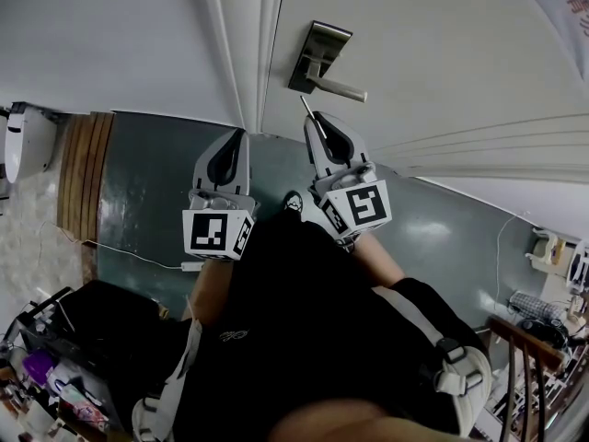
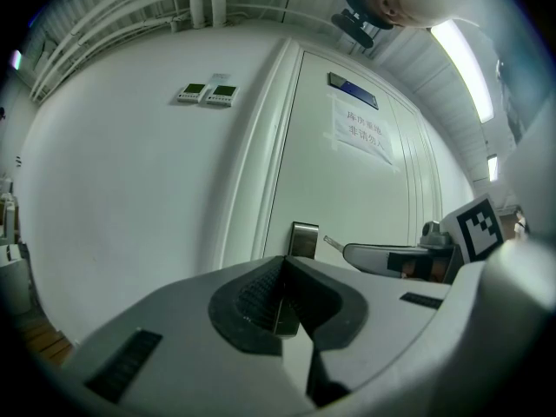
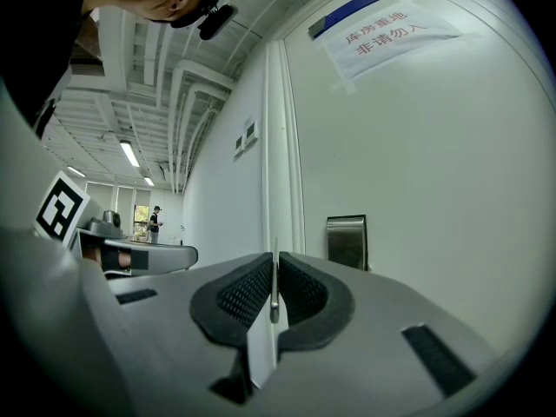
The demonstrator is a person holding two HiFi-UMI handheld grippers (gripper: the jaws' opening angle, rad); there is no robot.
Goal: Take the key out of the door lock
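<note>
1. Head view shows the key (image 1: 306, 106) as a thin metal sliver sticking out of the tips of the right gripper (image 1: 318, 120), whose jaws are clamped on it. The right gripper view shows the same thing, with the blade pinched edge-on between the two ribbed pads.
2. The key's tip sits just short of the lock plate (image 1: 319, 49) and below the handle (image 1: 339, 87). In the left gripper view there is bare door (image 1: 442, 53) between the tip and the plate, so I'd say the key is already clear of the lock.
3. To my eye the pulling-out is done. What may be left is drawing the key further back from the door.
4. The key's long axis runs along the line of the right gripper, about level, with its tip aimed at the door beside the plate. Its flat faces stand upright against the pads.
5. The left gripper (image 1: 239, 141) hangs just beside the right one with its jaws together on nothing, facing the wall next to the door frame.
</note>
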